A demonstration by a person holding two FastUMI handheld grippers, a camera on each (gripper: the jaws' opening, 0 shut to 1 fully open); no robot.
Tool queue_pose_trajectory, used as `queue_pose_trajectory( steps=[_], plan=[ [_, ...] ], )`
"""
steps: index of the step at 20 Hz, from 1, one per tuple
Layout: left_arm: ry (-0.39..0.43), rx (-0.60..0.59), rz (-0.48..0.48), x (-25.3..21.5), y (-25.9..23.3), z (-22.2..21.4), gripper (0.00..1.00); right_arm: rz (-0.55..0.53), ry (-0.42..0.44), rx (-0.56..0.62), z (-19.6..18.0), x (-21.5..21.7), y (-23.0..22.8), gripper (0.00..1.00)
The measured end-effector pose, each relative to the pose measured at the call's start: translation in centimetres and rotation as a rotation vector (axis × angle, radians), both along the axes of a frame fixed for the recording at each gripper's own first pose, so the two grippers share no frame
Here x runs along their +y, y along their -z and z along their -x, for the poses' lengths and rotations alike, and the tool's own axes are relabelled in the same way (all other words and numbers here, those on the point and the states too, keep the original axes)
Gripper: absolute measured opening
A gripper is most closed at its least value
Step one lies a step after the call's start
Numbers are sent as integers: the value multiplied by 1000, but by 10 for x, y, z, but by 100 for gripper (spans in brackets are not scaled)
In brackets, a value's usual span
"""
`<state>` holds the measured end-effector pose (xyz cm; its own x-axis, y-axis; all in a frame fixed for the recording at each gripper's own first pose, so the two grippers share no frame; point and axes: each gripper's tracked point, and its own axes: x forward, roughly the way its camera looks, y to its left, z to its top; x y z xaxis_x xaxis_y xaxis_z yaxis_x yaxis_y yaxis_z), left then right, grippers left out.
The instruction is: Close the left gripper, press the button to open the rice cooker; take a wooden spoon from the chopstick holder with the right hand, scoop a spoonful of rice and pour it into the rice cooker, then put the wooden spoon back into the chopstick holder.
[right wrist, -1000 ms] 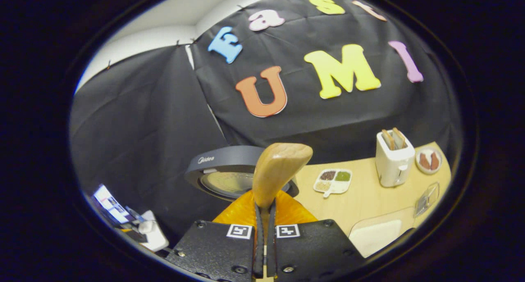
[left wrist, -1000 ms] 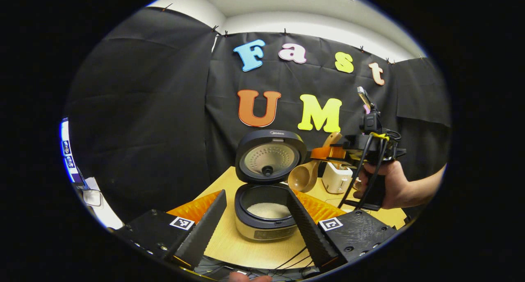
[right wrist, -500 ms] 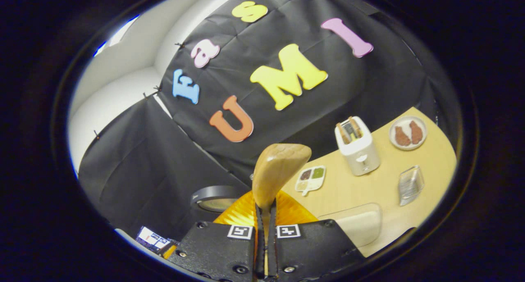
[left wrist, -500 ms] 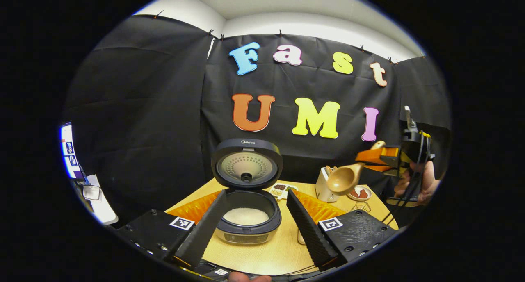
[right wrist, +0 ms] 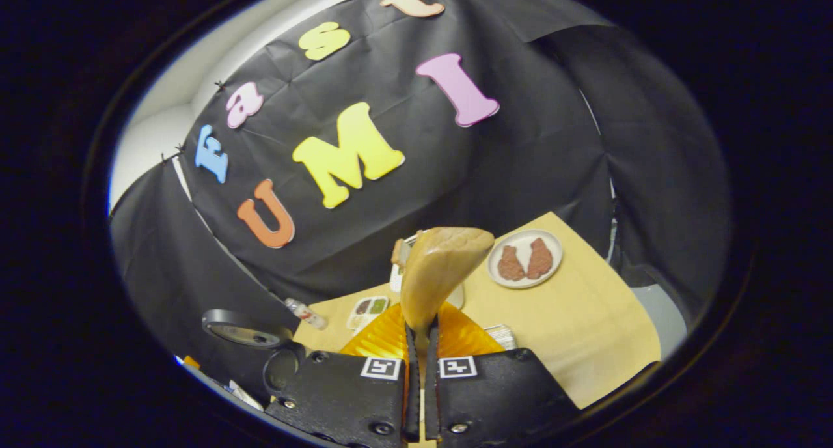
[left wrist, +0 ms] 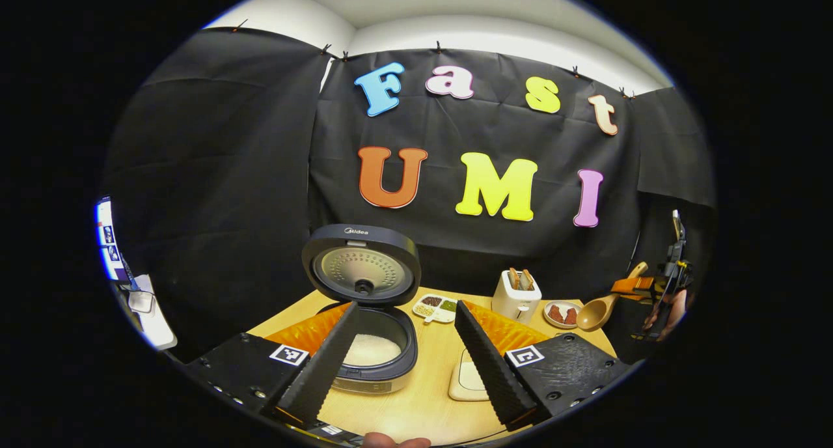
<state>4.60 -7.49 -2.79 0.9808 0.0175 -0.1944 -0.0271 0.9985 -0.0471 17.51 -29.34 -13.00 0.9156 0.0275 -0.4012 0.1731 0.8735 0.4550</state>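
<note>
Carrying the wooden spoon clamped at its handle in the right tool, over the bench's far right, away from the open rice cooker; left tool spread wide; recommended: bowl kept level, lowered slowly into holder.

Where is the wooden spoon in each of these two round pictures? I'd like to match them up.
Left gripper view: the wooden spoon is far off at the right edge, held out over the table's end by the other gripper.
Right gripper view: the wooden spoon stands up in the bottom middle, its handle pinched between this gripper's own fingers.
Shared landmark: the plate with two brown pieces, close beside the spoon's bowl in both.
</note>
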Motion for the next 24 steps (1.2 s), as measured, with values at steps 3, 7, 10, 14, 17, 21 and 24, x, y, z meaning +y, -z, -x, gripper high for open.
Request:
queue_pose_trajectory(
  steps=[3,7,10,14,17,21,24],
  plan=[
    [-12,21,-8,-8,-1,-2,95,3,62,51,-20,-26,42,8],
    [-38,15,2,-12,-11,-1,95,13,70,116,-34,-33,91,8],
    [-63,19,-3,-11,-15,-1,95,13,75,145,-41,-29,117,8],
    [-86,22,-8,-8,-17,1,95,47,69,157,-48,-23,141,9],
    [-92,19,-9,-6,-22,0,95,74,58,172,-48,-18,154,13],
    [-92,3,-28,2,-30,-4,95,82,61,161,-49,-19,149,19],
    [-91,-16,-17,12,-40,-10,95,138,81,121,-44,-27,126,43]
  ],
)
